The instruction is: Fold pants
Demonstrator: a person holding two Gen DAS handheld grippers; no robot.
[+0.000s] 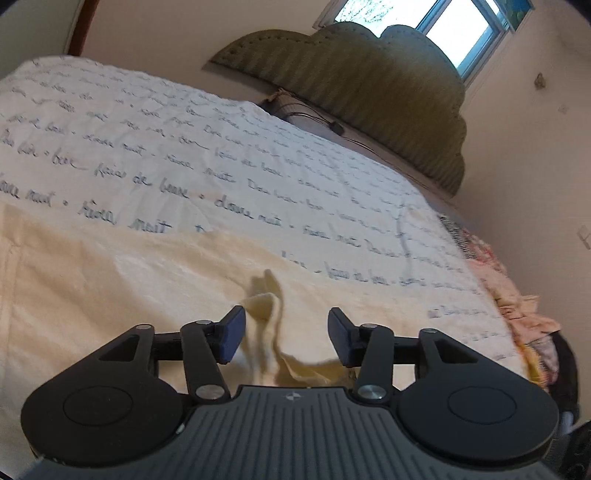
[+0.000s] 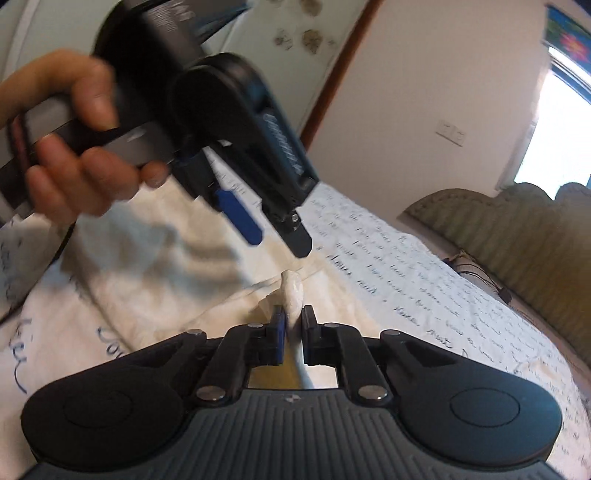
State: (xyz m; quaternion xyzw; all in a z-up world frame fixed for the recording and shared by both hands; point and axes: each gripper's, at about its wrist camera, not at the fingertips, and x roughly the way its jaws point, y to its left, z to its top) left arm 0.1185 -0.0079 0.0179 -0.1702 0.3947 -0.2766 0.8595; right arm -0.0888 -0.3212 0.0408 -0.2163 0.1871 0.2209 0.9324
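Observation:
Cream pants lie spread on a bed under a white cover printed with blue script. In the left wrist view my left gripper stands open. A raised fold of the pants stands between its blue pads, close to the left pad, and is not pinched. In the right wrist view my right gripper is shut on a narrow ridge of the cream pants. Just above and beyond it hangs the left gripper, held by a person's hand.
An olive padded headboard stands at the far end of the bed, with dark cables in the gap before it. A heap of patterned clothes sits at the bed's right edge. A bright window is behind the headboard.

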